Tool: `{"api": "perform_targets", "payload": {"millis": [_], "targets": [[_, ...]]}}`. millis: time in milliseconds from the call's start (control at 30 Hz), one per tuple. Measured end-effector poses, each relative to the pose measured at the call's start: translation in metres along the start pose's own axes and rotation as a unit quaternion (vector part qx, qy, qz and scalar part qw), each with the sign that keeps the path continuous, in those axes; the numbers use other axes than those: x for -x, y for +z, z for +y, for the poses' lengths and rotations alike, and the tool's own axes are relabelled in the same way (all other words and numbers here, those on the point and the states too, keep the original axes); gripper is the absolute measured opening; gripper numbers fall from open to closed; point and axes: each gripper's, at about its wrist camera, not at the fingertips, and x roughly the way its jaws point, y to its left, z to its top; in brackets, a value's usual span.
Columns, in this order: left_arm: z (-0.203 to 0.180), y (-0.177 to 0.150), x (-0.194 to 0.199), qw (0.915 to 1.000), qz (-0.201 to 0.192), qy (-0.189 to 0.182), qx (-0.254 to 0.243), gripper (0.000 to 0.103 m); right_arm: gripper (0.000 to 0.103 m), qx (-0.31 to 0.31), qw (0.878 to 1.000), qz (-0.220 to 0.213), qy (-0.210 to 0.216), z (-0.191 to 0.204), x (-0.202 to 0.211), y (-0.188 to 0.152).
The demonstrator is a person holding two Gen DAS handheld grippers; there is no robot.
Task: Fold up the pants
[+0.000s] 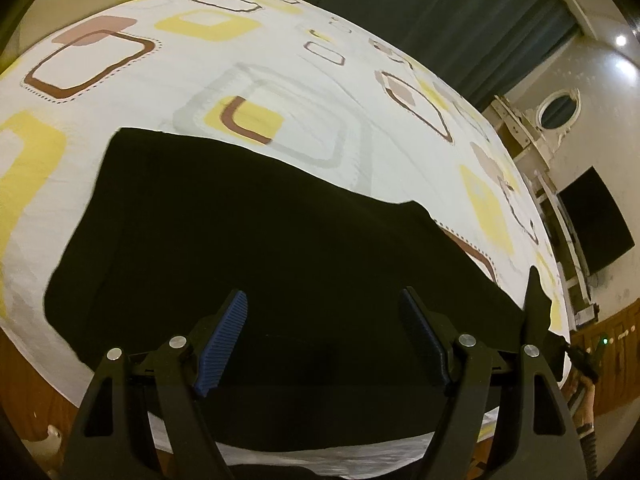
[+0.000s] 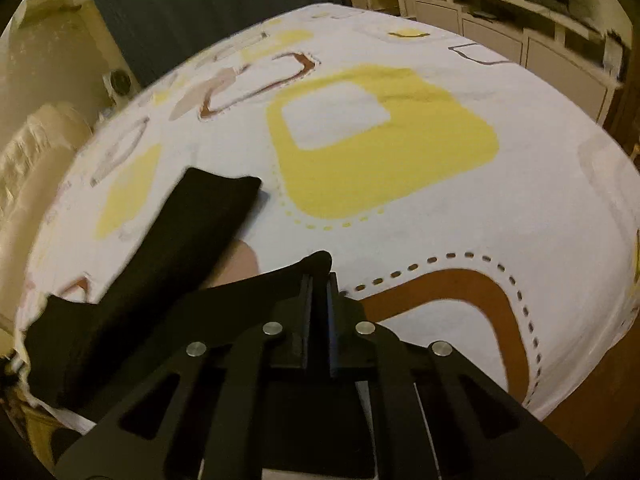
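Black pants (image 1: 248, 240) lie spread across the near part of the bed (image 1: 280, 64), over its patterned sheet. The left tongs (image 1: 324, 304) hang wide open above the dark cloth, gripping nothing. The right tongs (image 2: 320, 284) are clamped tight on a pinched-up fold at the pants' right edge, lifting it slightly.

Readable text: none in either view.
Bed sheet (image 1: 352, 92): printed squares in yellow, brown and grey only; no words or numbers.
Pants (image 1: 256, 240): plain black, no label or brand visible.
Wall screen (image 1: 596, 224): dark, nothing shown.
Cabinets (image 2: 520, 40): no signs legible.
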Motion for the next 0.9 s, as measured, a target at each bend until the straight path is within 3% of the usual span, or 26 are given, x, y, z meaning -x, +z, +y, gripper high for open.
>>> {"api": "perform_targets", "payload": {"millis": [100,167,200,267,300,400,567,733,900], "targets": [[-0.001,-0.003,-0.007,1.0,0.007,0.0,0.001,0.077,0.006,-0.007,1.0,0.013,-0.002,-0.007,-0.017,-0.006],[-0.001,-0.004,-0.009,1.0,0.008,0.0,0.003,0.077,0.016,-0.053,0.998,0.012,0.02,-0.019,-0.012,-0.002],[0.0,-0.005,-0.009,1.0,0.008,-0.002,0.003,0.077,0.021,-0.067,0.998,0.005,0.011,-0.022,-0.006,0.0],[0.0,-0.006,-0.008,1.0,0.007,-0.003,0.001,0.077,0.026,-0.075,0.995,-0.026,-0.061,-0.017,0.011,0.009],[0.001,-0.006,-0.008,1.0,0.006,-0.001,-0.001,0.077,0.027,-0.075,0.994,-0.038,-0.07,-0.009,0.017,0.015],[0.003,-0.006,-0.008,1.0,0.003,0.006,-0.005,0.077,0.031,-0.066,0.996,-0.057,-0.022,0.039,0.026,0.029],[0.006,-0.01,-0.007,0.9997,-0.003,0.021,-0.007,0.078,0.047,-0.034,0.999,-0.025,0.004,0.133,-0.018,0.062],[0.014,-0.011,-0.006,0.9996,0.0,0.025,0.009,0.079,0.048,-0.021,0.996,0.027,-0.081,0.191,-0.084,0.081],[0.016,-0.009,-0.007,0.9996,0.002,0.02,0.02,0.08,0.055,-0.017,0.984,0.056,-0.17,0.204,-0.115,0.079]]}}
